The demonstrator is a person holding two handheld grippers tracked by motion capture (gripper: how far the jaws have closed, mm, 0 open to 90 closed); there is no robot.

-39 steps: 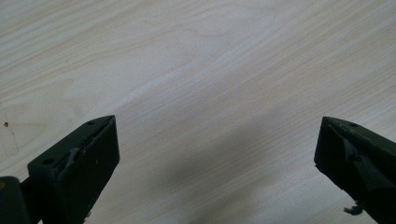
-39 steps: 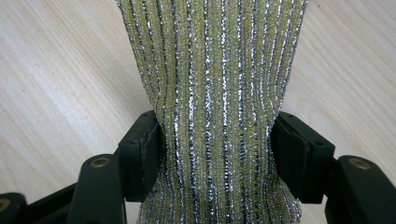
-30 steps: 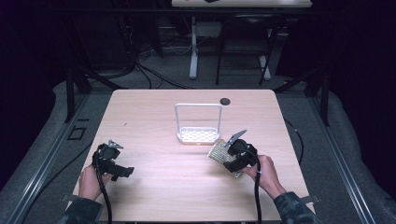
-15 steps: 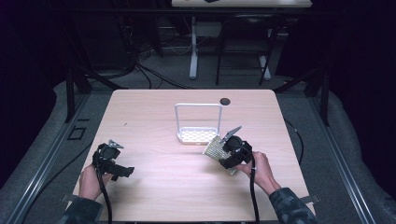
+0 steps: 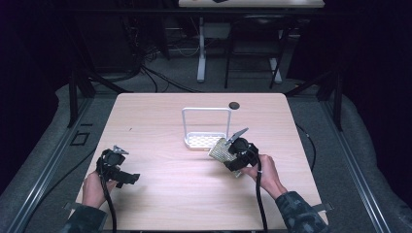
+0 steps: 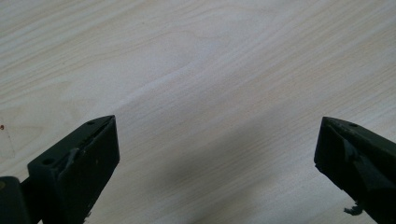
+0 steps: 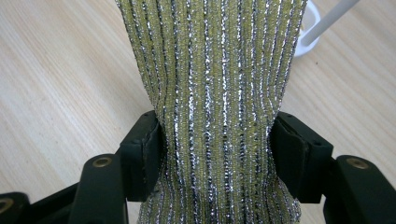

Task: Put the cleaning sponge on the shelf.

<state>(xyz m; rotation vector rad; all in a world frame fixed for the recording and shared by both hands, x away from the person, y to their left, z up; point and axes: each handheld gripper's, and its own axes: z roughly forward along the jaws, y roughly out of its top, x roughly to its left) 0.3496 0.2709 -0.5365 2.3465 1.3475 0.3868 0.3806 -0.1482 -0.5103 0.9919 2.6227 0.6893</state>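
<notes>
The wooden worktop [image 5: 160,121] sat in a dark room. The right gripper [image 7: 217,149] squeezed a sparkly sponge [image 7: 210,70] beside a white rack [image 5: 206,127]; the left gripper [image 6: 217,154] gaped apart.

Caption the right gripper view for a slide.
Right gripper squeezing a green-and-silver striped sponge above the wooden table.

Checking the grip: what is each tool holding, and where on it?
The right tool pinches the sponge across its middle, by its side edges. The left tool holds nothing.
</notes>
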